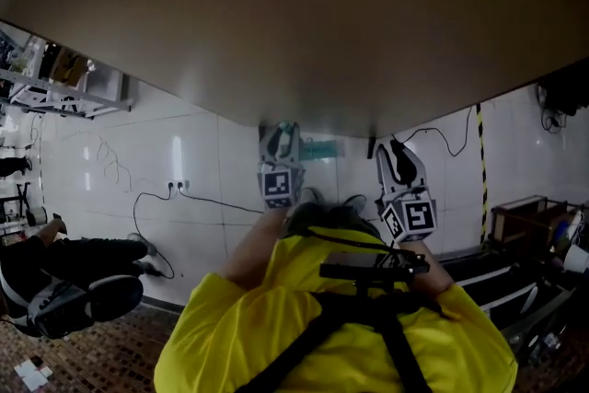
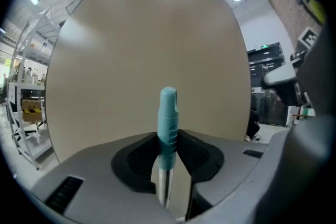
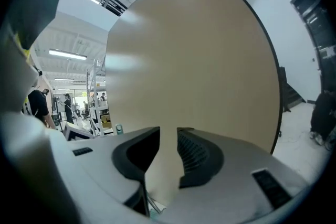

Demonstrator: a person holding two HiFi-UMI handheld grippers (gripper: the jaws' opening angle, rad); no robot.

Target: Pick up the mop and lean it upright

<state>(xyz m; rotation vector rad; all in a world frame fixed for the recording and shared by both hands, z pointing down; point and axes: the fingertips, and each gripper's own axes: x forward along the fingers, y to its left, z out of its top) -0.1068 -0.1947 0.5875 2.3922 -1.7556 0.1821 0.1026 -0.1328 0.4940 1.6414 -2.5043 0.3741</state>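
The mop shows only as its handle: a teal grip (image 2: 168, 118) on a metal tube (image 2: 164, 181), upright between the left gripper's jaws. My left gripper (image 2: 168, 147) is shut on that grip, both black pads against it, and the teal tip stands above them. In the head view the left gripper (image 1: 281, 141) and the right gripper (image 1: 396, 159) are raised side by side above a person's yellow-clad shoulders (image 1: 331, 327). The right gripper (image 3: 168, 149) is open, a narrow gap between its jaws and nothing in it. The mop head is hidden.
A large beige panel (image 2: 152, 34) (image 3: 194, 50) (image 1: 294, 14) fills the space just beyond both grippers. Behind are white tiles with cables (image 1: 184, 193), a shelf rack (image 1: 55, 83) at the left, a dark-clothed person (image 1: 64, 276) low left, and a box (image 1: 520, 221) at the right.
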